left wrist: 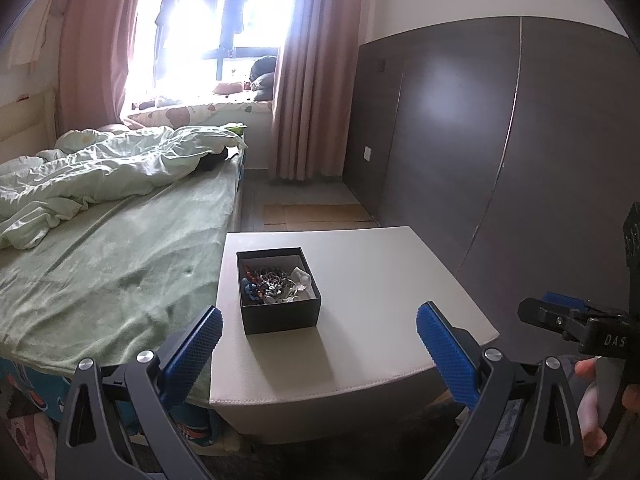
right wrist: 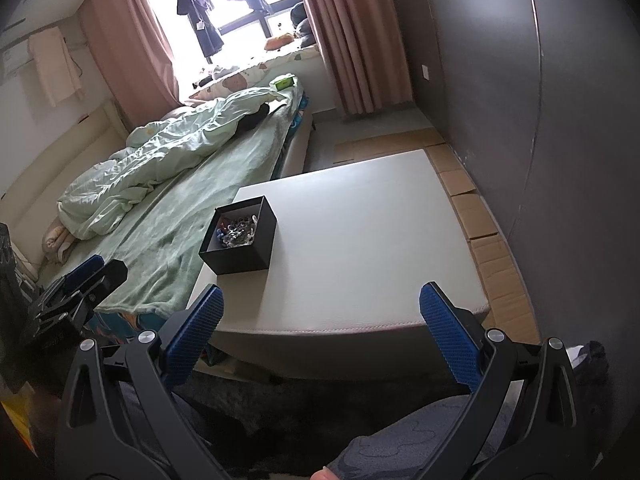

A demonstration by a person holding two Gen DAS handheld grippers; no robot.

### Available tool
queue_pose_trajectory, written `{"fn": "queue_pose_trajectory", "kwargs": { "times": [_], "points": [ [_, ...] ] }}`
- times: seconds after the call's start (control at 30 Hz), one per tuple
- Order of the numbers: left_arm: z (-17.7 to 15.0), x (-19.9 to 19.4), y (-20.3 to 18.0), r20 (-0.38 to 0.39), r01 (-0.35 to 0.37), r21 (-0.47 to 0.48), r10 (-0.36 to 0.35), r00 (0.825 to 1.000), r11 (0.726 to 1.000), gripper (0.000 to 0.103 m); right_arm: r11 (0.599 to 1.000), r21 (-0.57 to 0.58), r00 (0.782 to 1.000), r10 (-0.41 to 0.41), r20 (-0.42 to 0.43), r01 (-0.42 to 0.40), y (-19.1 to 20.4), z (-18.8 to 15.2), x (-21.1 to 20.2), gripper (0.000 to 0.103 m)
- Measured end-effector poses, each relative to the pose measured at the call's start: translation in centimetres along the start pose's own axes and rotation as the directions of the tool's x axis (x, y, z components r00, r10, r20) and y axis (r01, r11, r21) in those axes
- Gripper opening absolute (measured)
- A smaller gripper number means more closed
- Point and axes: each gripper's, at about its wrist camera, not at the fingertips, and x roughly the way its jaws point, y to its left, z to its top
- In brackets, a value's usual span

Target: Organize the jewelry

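An open black box [left wrist: 280, 312] stands on the left part of a white table [left wrist: 380, 288]. It holds a tangle of jewelry [left wrist: 274, 285]: beads, chains and silver pieces. My left gripper [left wrist: 319, 330] is open and empty, held near the table's front edge, just short of the box. In the right wrist view the box [right wrist: 240, 248] and its jewelry [right wrist: 237, 231] sit ahead to the left on the table [right wrist: 360, 220]. My right gripper [right wrist: 321, 308] is open and empty, at the table's near edge. Each gripper also shows in the other's view, the right one [left wrist: 560, 312] and the left one [right wrist: 90, 276].
A bed [left wrist: 112, 240] with a green sheet and a rumpled quilt [left wrist: 100, 172] adjoins the table's left side. A dark wardrobe wall [left wrist: 500, 128] runs along the right. Flattened cardboard [right wrist: 480, 232] lies on the floor between table and wardrobe. Pink curtains [left wrist: 304, 80] frame a bright window.
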Motion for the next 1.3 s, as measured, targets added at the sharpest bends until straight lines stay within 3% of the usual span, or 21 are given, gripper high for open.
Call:
{"fn": "queue_pose_trajectory", "kwargs": {
  "times": [1.3],
  "points": [
    [-0.24, -0.17, 0.05, 0.015, -0.017, -0.002, 0.017, 1.000, 1.000, 0.095, 1.000, 0.003, 1.000, -0.018, 0.000, 0.018, -0.08, 0.05, 0.01, 0.098]
  ]
}}
